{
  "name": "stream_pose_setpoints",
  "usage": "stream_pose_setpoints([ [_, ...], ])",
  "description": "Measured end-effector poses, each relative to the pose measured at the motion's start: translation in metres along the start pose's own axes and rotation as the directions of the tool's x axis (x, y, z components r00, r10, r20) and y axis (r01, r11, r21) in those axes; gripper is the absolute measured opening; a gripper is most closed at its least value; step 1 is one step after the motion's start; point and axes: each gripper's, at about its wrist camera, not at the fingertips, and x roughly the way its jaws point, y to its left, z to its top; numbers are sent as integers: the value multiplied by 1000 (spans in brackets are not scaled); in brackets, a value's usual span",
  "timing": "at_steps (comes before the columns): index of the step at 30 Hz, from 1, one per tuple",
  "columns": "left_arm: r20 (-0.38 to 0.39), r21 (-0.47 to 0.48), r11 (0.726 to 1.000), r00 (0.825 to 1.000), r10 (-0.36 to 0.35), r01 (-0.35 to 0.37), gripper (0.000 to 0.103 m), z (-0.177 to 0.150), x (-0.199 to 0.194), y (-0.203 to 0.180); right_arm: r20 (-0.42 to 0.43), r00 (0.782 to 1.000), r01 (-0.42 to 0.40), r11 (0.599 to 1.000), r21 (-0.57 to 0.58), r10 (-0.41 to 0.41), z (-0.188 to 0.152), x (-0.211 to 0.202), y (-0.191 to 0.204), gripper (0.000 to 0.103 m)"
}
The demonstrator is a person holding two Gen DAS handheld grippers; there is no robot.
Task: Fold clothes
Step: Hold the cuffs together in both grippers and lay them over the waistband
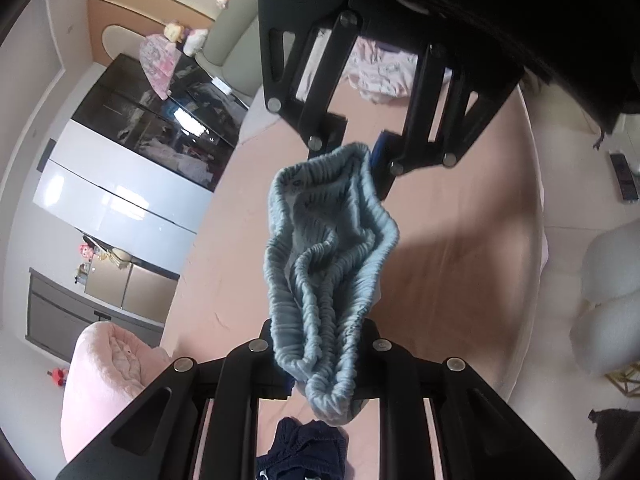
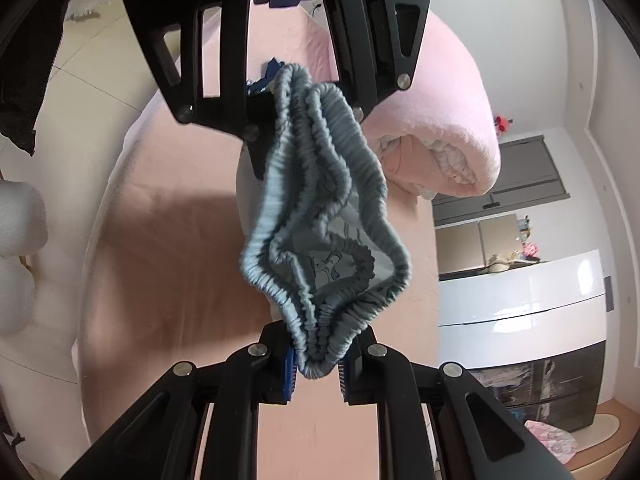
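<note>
A small light-blue garment with a ruched elastic waistband (image 1: 332, 264) hangs in the air between my two grippers, above a pink bed (image 1: 460, 240). My left gripper (image 1: 320, 376) is shut on one end of the waistband. My right gripper (image 2: 318, 364) is shut on the other end (image 2: 324, 240). Each gripper shows at the top of the other's view, facing it: the right one (image 1: 372, 152), the left one (image 2: 280, 92). The waistband sags in loose folds between them.
A dark navy garment (image 1: 300, 452) lies on the bed below. A rolled pink quilt (image 2: 432, 128) lies at the bed's end. A pale pink garment (image 1: 380, 72) lies on the far side. A glossy wardrobe (image 1: 132, 176) stands beside the bed.
</note>
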Motion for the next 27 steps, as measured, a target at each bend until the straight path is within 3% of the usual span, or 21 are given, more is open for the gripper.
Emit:
stream_pose_setpoints([
  [4,-25,-68,997,999,-27,25,16,-6,19,9,-17,1000,-18,999,44,19,-2,20,2,14],
  [11,-29,-148,989,999,-16,11,16,-11,45,27,-49,999,21,984,175,-12,-1,57,-12,14],
  [18,-32,-221,975,999,-22,14,17,-13,81,41,-87,994,74,981,181,-59,-5,100,-34,14],
  [22,-24,-300,953,998,-61,51,17,-19,98,47,-115,991,85,980,182,-64,-10,115,-36,14],
  [27,-90,-366,929,992,-89,50,17,-29,121,51,-119,991,76,976,203,-53,-17,142,-48,15],
])
